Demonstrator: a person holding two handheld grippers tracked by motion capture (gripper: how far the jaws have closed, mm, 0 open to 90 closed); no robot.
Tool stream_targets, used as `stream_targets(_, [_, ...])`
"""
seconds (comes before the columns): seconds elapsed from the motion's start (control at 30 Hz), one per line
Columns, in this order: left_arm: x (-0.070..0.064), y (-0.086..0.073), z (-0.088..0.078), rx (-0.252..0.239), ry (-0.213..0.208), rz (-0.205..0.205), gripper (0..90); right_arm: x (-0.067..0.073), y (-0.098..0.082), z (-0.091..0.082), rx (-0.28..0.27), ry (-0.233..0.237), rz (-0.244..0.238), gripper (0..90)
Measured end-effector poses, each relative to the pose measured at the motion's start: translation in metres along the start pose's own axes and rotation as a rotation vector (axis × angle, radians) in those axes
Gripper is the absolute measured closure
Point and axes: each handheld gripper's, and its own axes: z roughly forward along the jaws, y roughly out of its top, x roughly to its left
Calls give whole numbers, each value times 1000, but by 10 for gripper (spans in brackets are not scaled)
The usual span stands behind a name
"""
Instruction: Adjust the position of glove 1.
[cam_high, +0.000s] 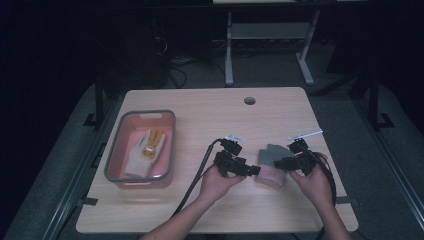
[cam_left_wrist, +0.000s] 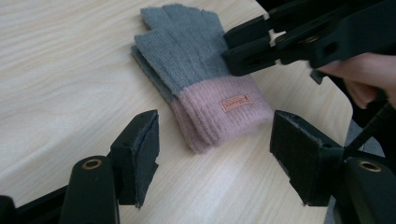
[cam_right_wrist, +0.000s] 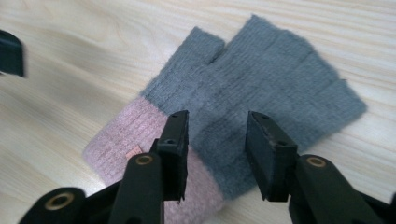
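Observation:
A pair of grey knit gloves with pink cuffs (cam_high: 271, 164) lies stacked flat on the wooden table, right of centre. A small orange label shows on the top cuff (cam_left_wrist: 236, 102). My left gripper (cam_high: 256, 170) is just left of the cuffs, and its jaws stand wide apart around the cuff end (cam_left_wrist: 215, 144) without touching it. My right gripper (cam_high: 276, 162) comes in from the right over the grey part. Its jaws (cam_right_wrist: 217, 130) are parted above the gloves (cam_right_wrist: 261, 88), with no knit pinched between them. The right gripper (cam_left_wrist: 250, 46) hovers over the grey fingers in the left gripper view.
A pink basin with a grey rim (cam_high: 112, 160) stands at the table's left and holds a white and yellow glove (cam_high: 146, 152). A round cable hole (cam_high: 249, 100) is near the far edge. Bare wood lies between the basin and the gloves.

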Motion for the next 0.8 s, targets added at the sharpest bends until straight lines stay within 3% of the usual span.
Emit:
stream_targets(0.13, [3,2,9,0,-4,-29,344,-6,-5,-6,-32,18,24,554])
stream_targets(0.57, [8,7,39,31,-23,-86,373,-17,-19,-4,-50,44,101,468])
stream_targets(0.8, [9,7,57,59,-19,-111,390,-25,-29,0,-60,93,157,450])
